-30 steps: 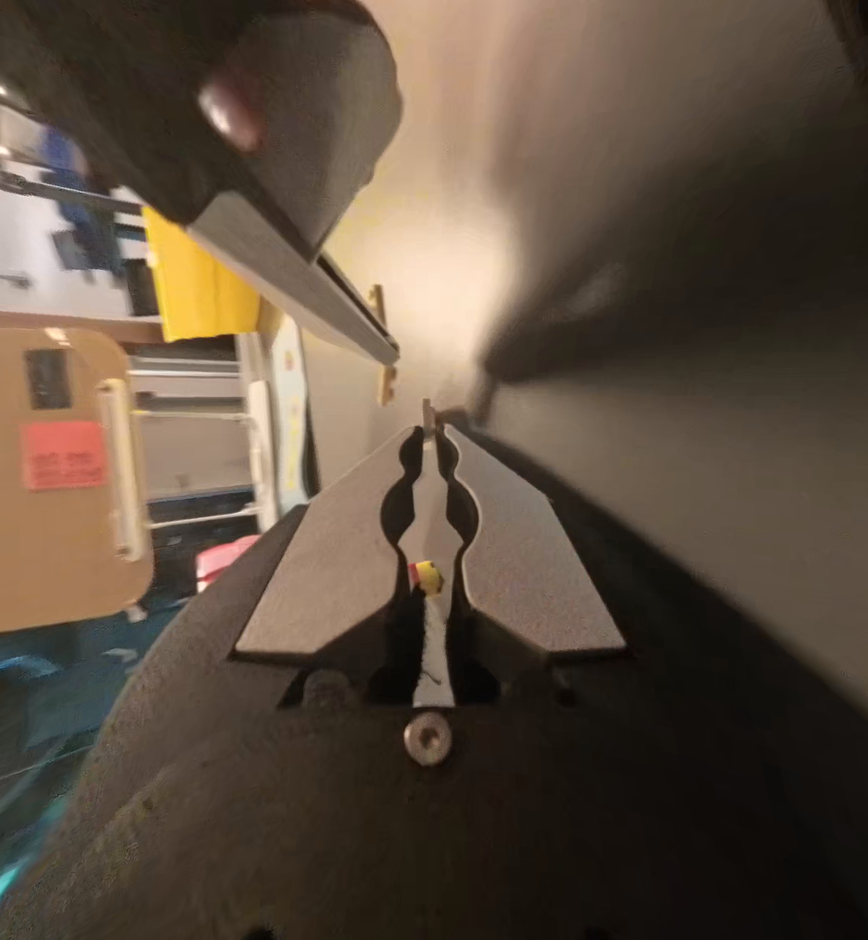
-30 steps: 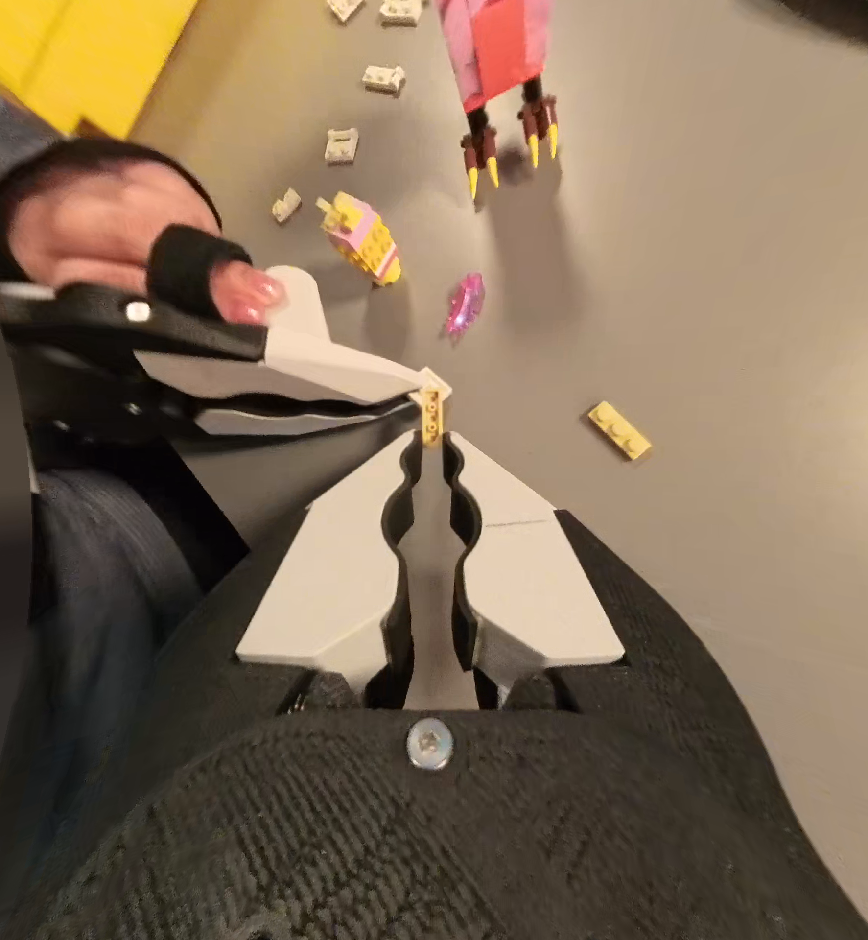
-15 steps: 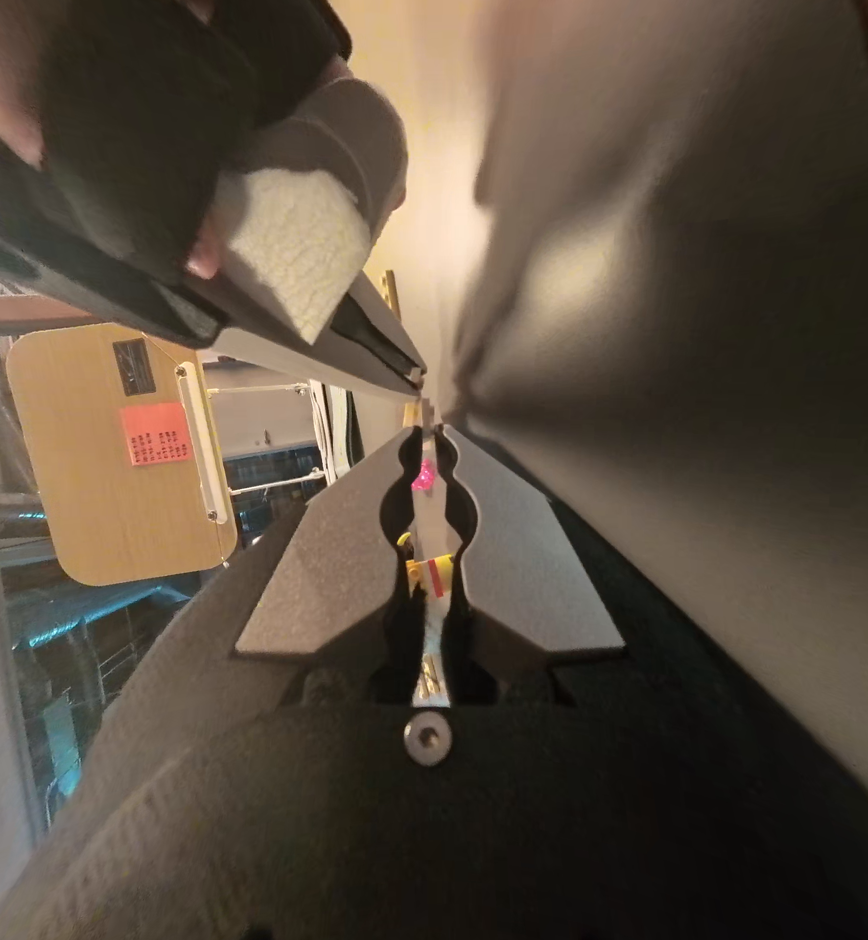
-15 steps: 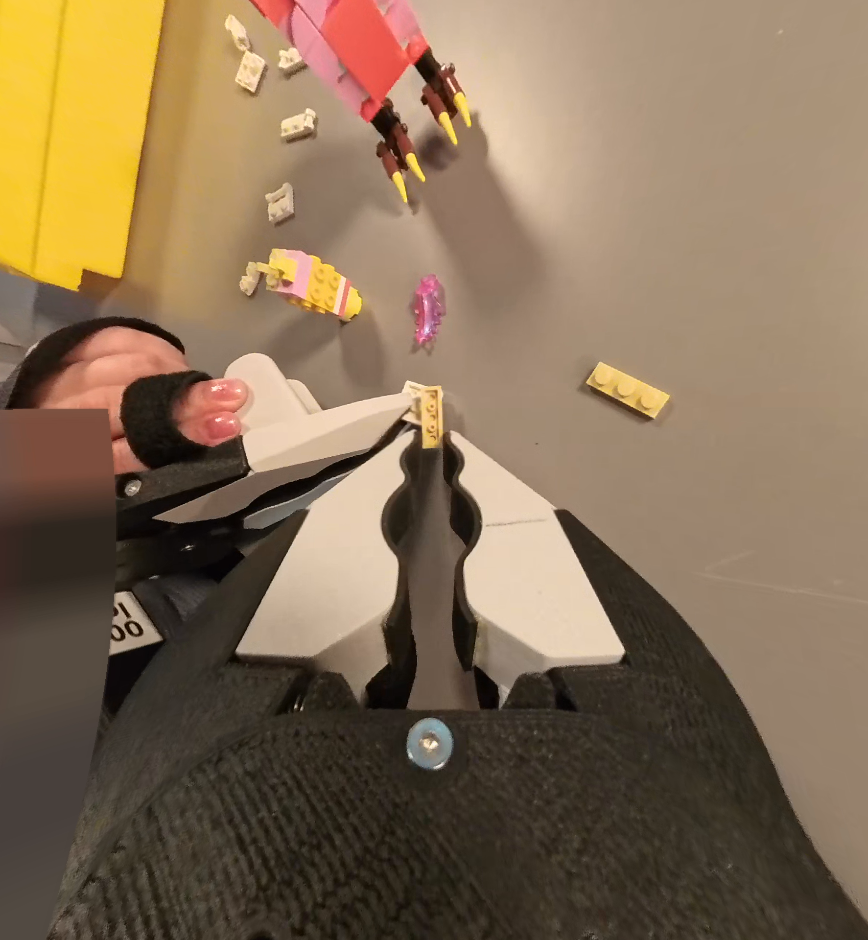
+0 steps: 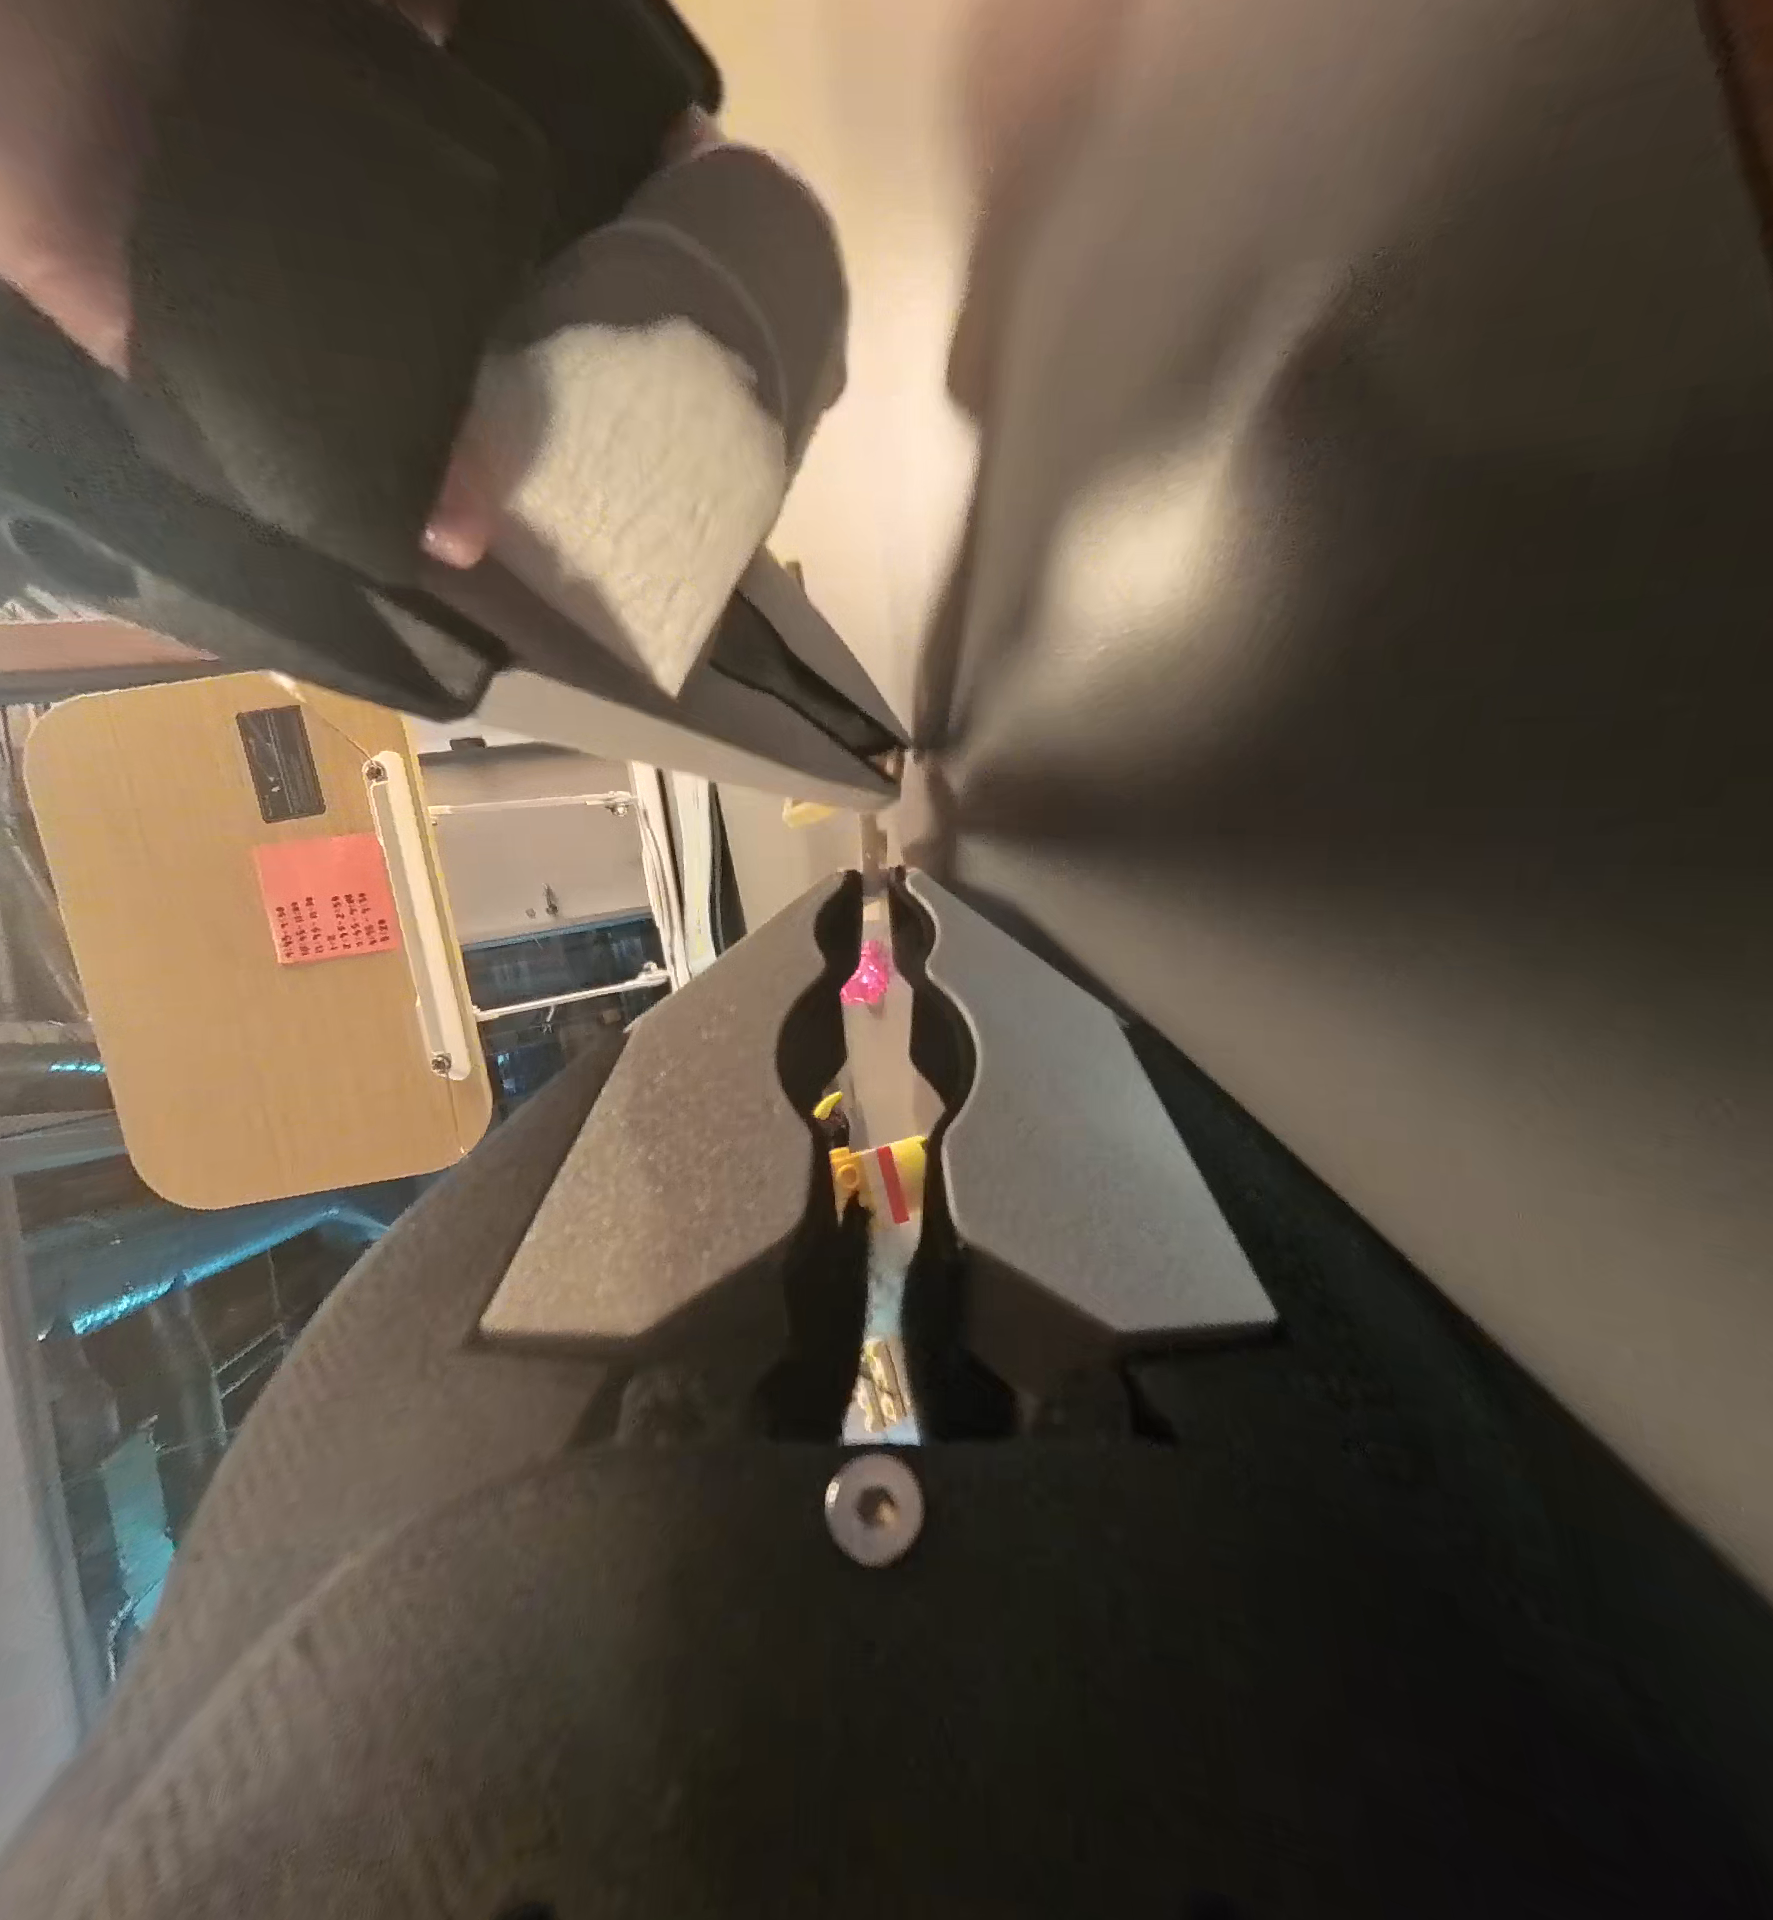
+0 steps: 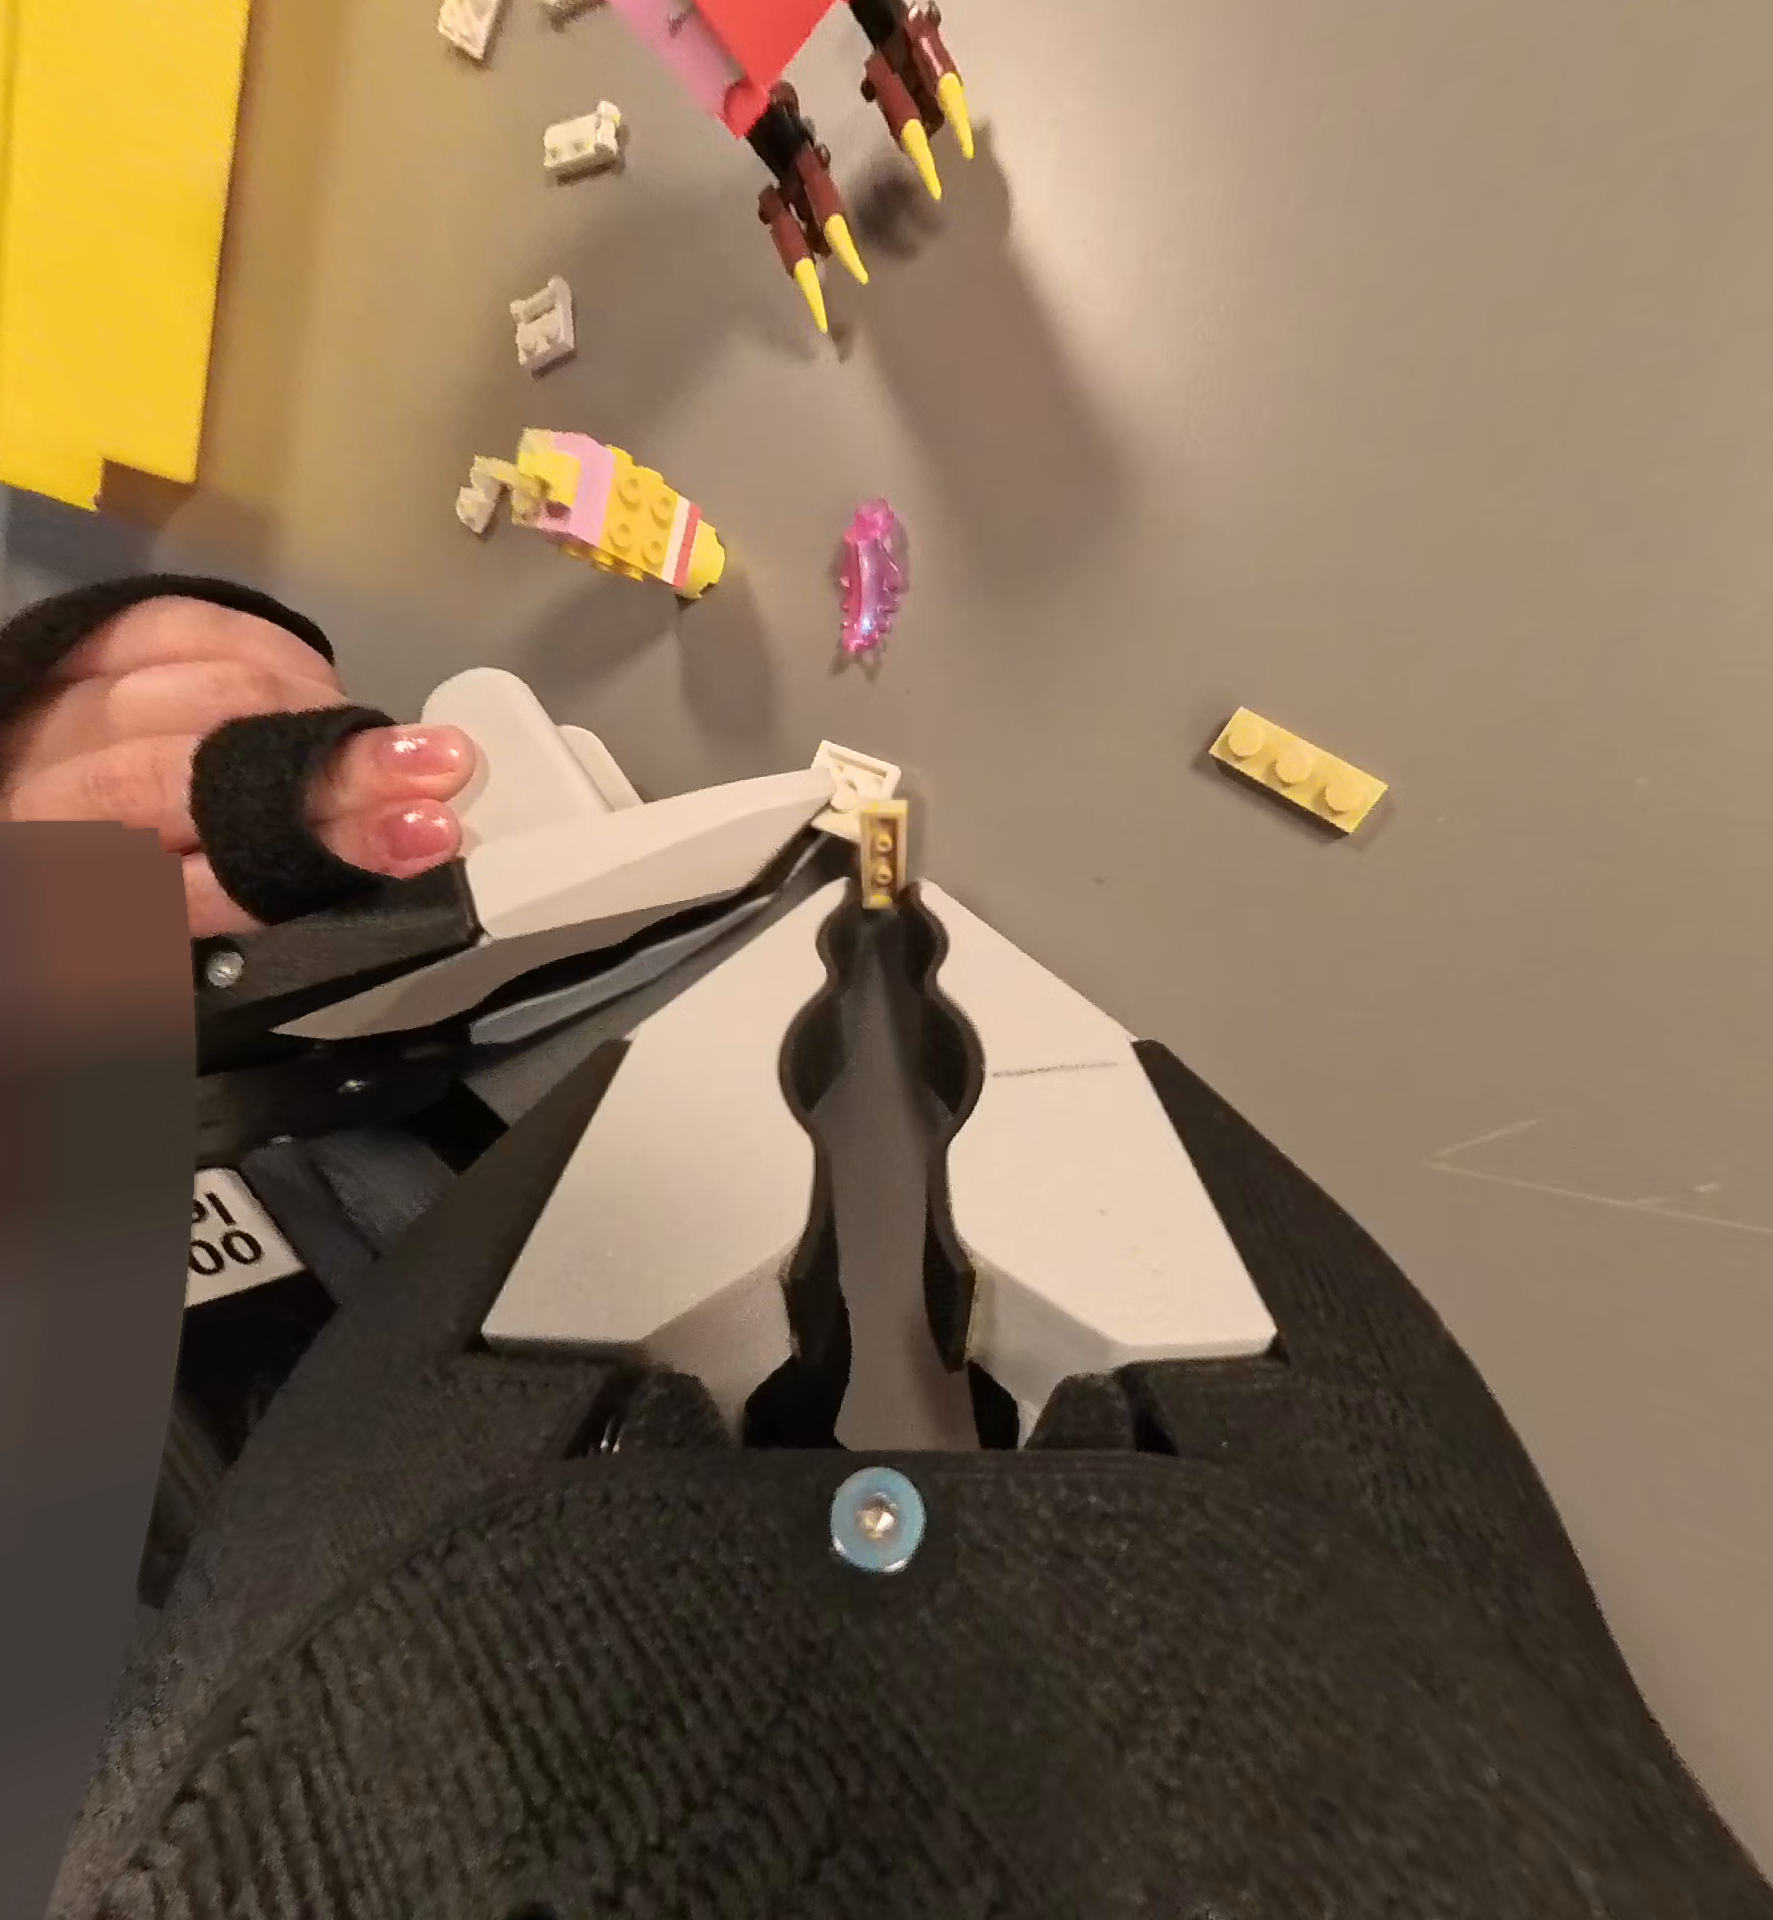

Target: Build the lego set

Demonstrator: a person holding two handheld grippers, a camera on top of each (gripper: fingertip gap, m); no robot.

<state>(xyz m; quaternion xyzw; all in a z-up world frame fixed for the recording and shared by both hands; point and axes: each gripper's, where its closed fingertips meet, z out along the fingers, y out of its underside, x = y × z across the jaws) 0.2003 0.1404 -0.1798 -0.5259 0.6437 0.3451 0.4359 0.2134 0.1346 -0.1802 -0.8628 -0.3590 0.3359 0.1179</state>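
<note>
Right gripper [image 6: 880, 891], centre of the right wrist frame, clamped on a small pale-yellow studded plate [image 6: 883, 856] standing on end between the pads. Left gripper [image 6: 828, 805], entering from the left, pinching a small white square plate [image 6: 858, 774] that touches the yellow one. On the grey tabletop [image 6: 1381, 416]: a translucent pink crystal piece [image 6: 871, 577] above centre, a yellow three-stud plate [image 6: 1297, 769] at right, a yellow-and-pink brick assembly [image 6: 633, 514] at upper left, a red-and-pink clawed model [image 6: 820, 125] at top. In the left wrist frame, own jaws nearly together on a thin pale sliver [image 5: 869, 862].
</note>
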